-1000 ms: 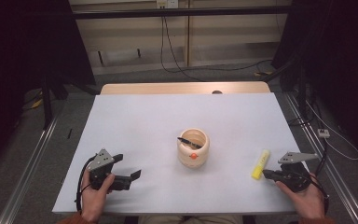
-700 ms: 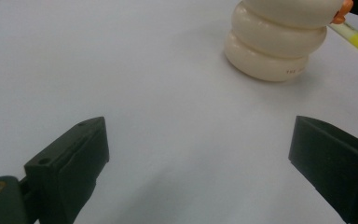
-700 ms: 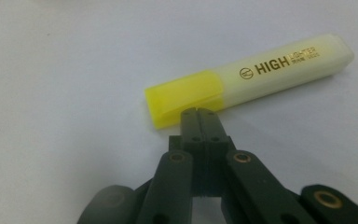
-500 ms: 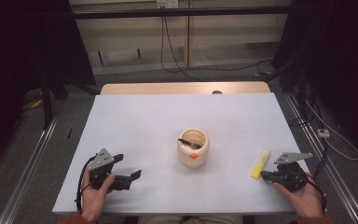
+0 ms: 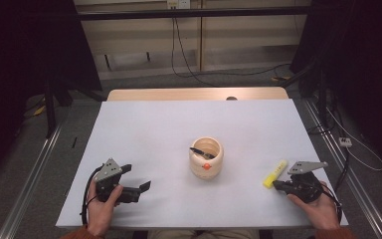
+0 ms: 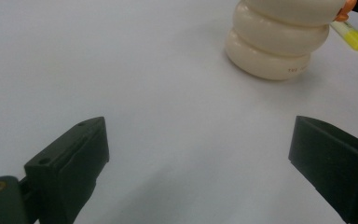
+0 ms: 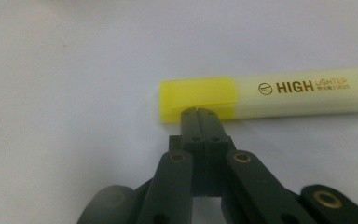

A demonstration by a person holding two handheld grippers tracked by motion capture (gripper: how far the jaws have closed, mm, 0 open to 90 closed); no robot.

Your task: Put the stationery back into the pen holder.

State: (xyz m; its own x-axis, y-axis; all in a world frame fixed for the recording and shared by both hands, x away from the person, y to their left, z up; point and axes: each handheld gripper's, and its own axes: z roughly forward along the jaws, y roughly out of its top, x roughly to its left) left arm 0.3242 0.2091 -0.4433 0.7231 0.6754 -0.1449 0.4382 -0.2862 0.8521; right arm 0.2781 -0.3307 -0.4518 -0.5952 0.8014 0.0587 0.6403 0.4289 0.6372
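A cream ribbed cup (image 5: 206, 158) stands mid-table with a dark pen (image 5: 201, 152) leaning inside it. To its right lies a yellow highlighter (image 5: 275, 173) flat on the white table (image 5: 169, 124). My right gripper (image 5: 275, 185) is shut with nothing between its jaws. In the right gripper view its closed tips (image 7: 199, 112) rest against the side of the highlighter (image 7: 270, 95), at the cap end. My left gripper (image 5: 138, 177) is held at the front left, open and holding nothing. Its jaws (image 6: 200, 158) stand wide apart, pointing toward the cup (image 6: 275, 42), well short of it.
The table's front edge runs just below both hands. A wooden strip (image 5: 194, 94) borders the far edge. Dark stands and cables sit on the floor around the table. The highlighter's tip (image 6: 353, 36) peeks out past the cup in the left gripper view.
My right gripper has edged slightly left, closer to the highlighter. The left gripper, cup and highlighter have stayed where they were.
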